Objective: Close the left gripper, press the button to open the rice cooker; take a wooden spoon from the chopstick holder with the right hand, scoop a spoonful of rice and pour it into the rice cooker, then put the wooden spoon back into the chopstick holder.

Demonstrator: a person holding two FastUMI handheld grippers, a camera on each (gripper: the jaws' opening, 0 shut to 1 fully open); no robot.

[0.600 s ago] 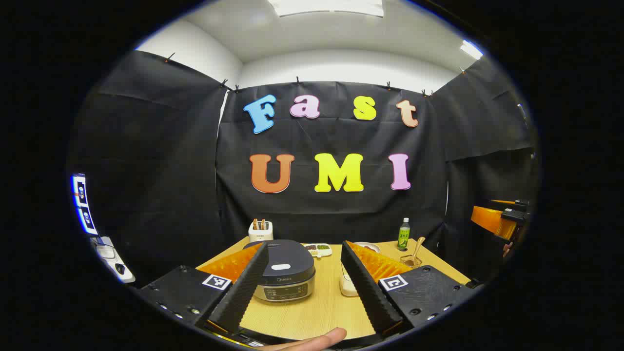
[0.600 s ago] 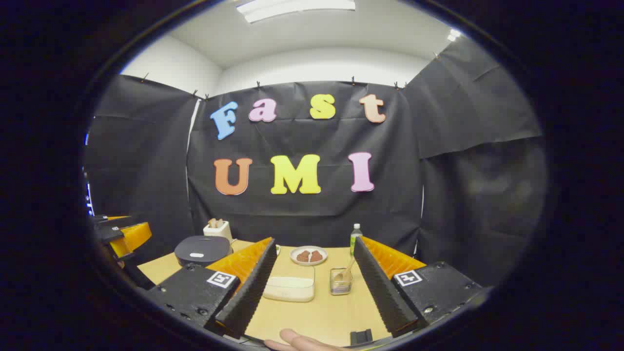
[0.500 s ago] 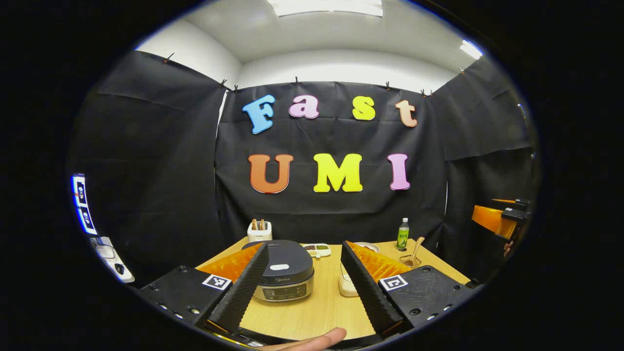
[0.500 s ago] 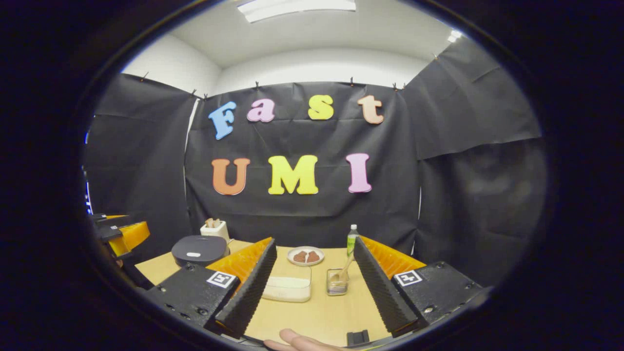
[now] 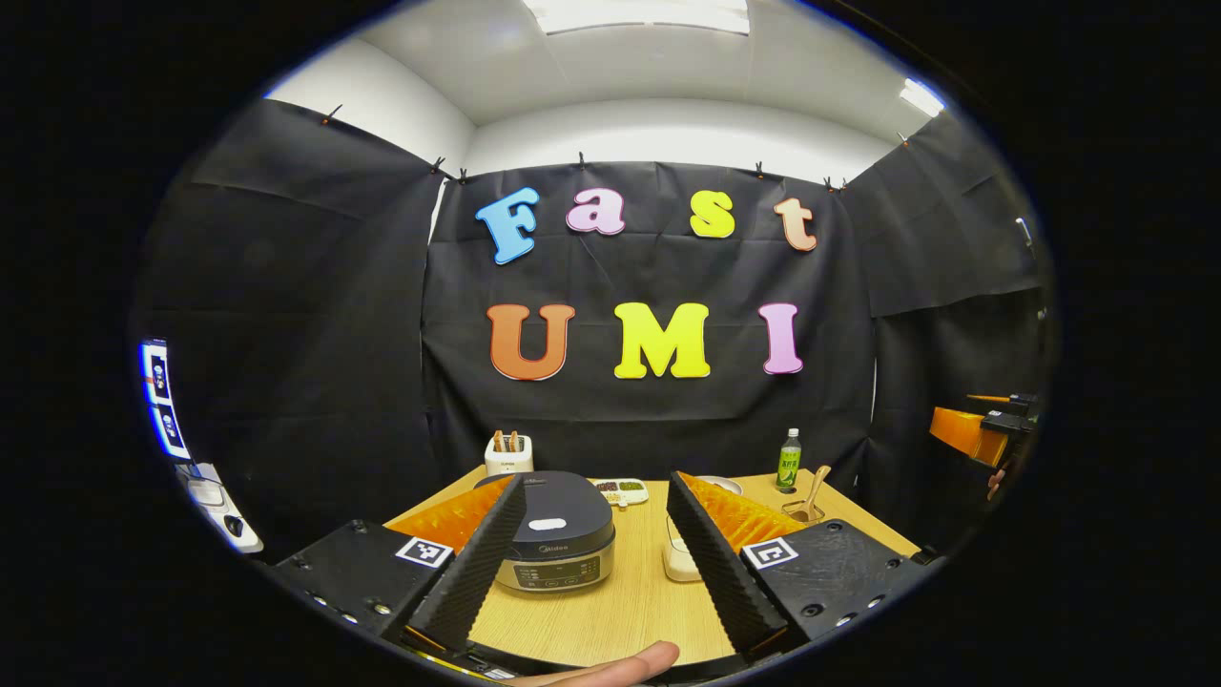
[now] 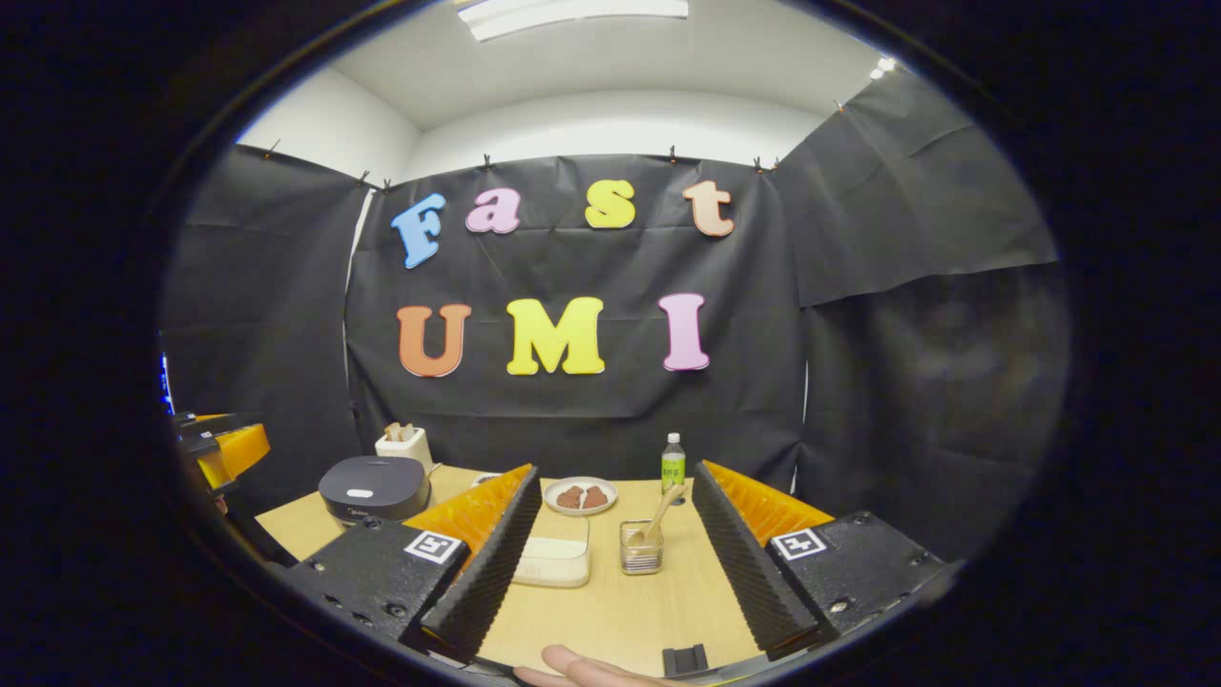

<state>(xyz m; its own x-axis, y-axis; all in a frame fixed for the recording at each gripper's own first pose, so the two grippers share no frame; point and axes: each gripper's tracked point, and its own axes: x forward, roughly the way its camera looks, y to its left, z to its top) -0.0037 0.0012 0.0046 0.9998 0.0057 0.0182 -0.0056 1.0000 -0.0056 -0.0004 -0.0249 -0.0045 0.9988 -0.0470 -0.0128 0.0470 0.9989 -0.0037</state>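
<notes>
left claw wide open, empty, above table w/ rice cooker ahead; right claw same, touching nothing

black cloth walls, wooden table, ceiling light

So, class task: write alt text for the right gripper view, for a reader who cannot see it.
The open right gripper hovers above a wooden table, its fingers framing a chopstick holder with a wooden spoon and a rice container. The closed rice cooker sits far left.
</notes>
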